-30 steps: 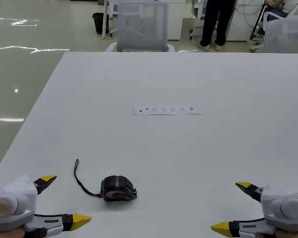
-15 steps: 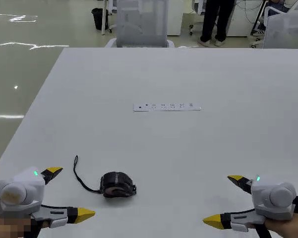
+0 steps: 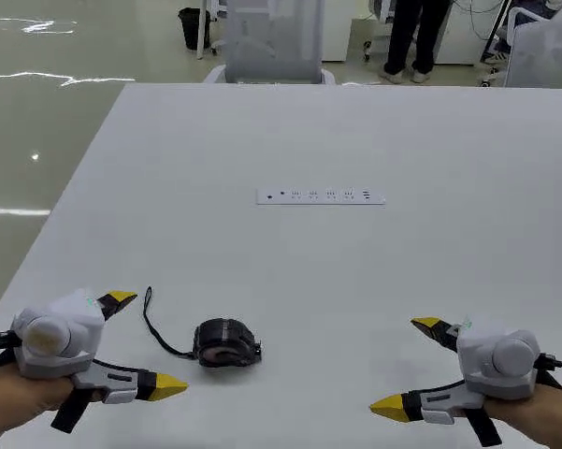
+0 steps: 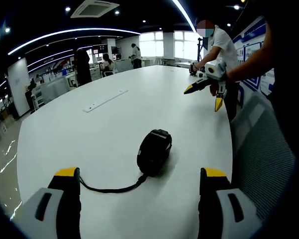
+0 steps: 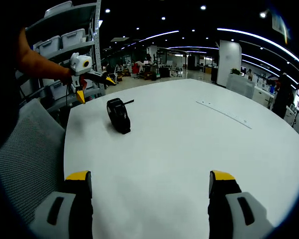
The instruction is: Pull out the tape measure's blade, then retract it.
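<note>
As left claw (image 3: 150, 340) gapes, tape measure (image 4: 154, 151) ahead

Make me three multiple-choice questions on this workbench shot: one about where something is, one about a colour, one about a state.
1. Where is the tape measure?
A) held in the right gripper
B) on the table, nearer the left gripper
C) at the table's far edge

2. What colour are the grippers' fingertips?
A) red
B) blue
C) yellow

3. How do the two grippers stand?
A) both open, holding nothing
B) both shut
C) left shut on the tape measure

Answers:
1 B, the head view shows it lying on the table just ahead of the left gripper.
2 C, every tip is yellow.
3 A, each gripper's jaws are spread with nothing between them.
</note>
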Tool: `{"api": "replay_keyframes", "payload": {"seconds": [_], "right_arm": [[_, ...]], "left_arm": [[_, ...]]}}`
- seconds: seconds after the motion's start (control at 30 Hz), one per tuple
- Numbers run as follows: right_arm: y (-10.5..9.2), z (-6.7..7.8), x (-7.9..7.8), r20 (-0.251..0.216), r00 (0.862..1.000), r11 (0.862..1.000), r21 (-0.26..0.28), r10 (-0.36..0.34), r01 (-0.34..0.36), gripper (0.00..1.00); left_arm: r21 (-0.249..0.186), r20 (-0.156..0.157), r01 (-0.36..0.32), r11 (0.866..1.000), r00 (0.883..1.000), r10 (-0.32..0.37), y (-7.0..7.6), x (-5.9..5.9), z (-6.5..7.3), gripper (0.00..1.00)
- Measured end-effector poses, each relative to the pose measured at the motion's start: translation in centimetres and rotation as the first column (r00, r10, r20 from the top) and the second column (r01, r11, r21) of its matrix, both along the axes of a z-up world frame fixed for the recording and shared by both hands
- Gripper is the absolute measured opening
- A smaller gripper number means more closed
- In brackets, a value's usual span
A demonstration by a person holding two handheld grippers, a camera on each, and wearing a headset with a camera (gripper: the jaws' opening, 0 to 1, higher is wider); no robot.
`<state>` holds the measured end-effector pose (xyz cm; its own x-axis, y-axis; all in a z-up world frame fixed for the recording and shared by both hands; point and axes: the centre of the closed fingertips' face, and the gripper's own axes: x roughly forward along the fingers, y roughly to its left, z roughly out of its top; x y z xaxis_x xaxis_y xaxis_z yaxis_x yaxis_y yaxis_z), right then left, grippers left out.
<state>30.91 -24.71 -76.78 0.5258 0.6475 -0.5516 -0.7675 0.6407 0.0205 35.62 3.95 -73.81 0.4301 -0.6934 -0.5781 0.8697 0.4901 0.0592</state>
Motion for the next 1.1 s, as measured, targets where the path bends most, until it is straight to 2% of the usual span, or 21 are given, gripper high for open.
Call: {"api": "replay_keyframes", "payload": {"seconds": [0.33, 0.47, 0.67, 0.9, 1.1], "right_arm": [[1.9, 0.0, 0.9, 0.011, 0.998, 0.999, -0.003, 0.054, -0.054, 1.0], [2.6, 0.1, 1.3, 0.01, 0.997, 0.997, -0.007, 0.076, -0.076, 1.0], [3.4, -0.1, 1.8, 0.01, 0.996, 0.996, -0.009, 0.093, -0.093, 1.0], [4.3, -0.8, 2.1, 0.0, 0.993, 0.993, -0.014, 0.119, -0.119, 1.0], [5.0, -0.8, 2.2, 0.0, 0.99, 0.99, -0.012, 0.139, -0.139, 1.0]], "left_arm": [[0.012, -0.008, 0.029, 0.999, 1.0, -0.029, -0.4, 0.4, -0.4, 0.99], [0.044, -0.02, 0.069, 0.997, 0.997, -0.068, -0.5, 0.5, -1.0, 0.96], [0.04, -0.027, 0.081, 0.996, 0.996, -0.08, -1.1, 1.2, -1.0, 0.96], [0.067, -0.038, 0.131, 0.989, 0.991, -0.128, -2.2, 1.4, -1.3, 0.98], [0.085, -0.042, 0.167, 0.982, 0.986, -0.164, -2.8, 1.7, -1.3, 0.98]]}}
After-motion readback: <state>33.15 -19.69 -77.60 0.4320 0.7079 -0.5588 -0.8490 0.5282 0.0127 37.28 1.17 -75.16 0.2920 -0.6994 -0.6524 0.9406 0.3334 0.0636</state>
